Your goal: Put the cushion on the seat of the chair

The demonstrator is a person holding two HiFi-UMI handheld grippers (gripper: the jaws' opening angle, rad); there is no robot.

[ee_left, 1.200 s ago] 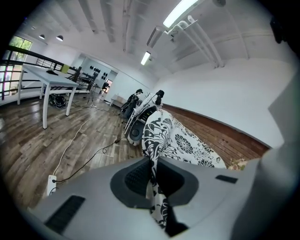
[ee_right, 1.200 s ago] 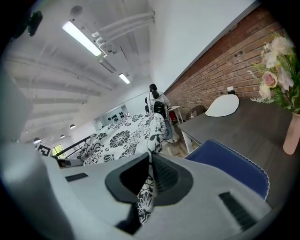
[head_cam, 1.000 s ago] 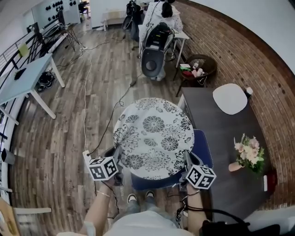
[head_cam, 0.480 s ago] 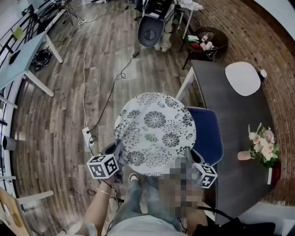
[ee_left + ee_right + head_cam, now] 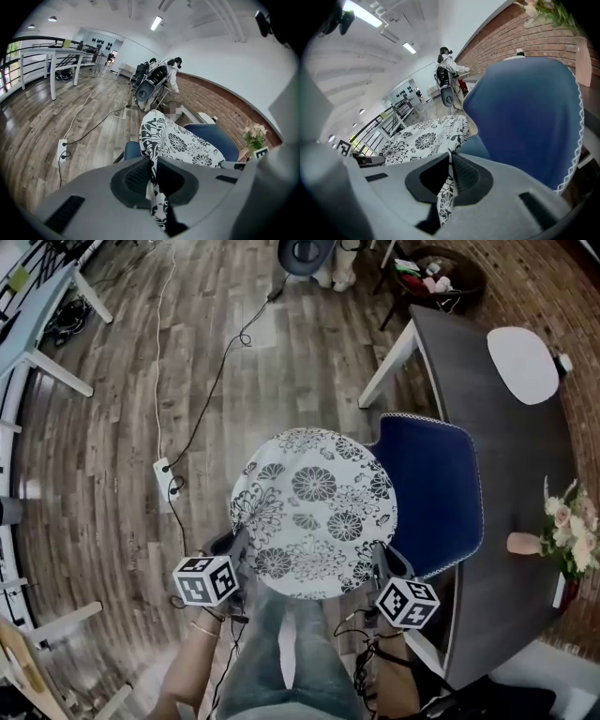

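Left gripper (image 5: 241, 551) is clamped on the near left rim of the round flower-print cushion (image 5: 314, 512), with the fabric pinched between its pads. Right gripper (image 5: 379, 561) pinches the near right rim the same way. Both forearms rise from the bottom edge of the head view, roughly parallel, with the grippers angled forward and down. At frame centre the cushion lies spread between them, above the seat of the blue chair (image 5: 433, 491). Whether it touches the seat cannot be told.
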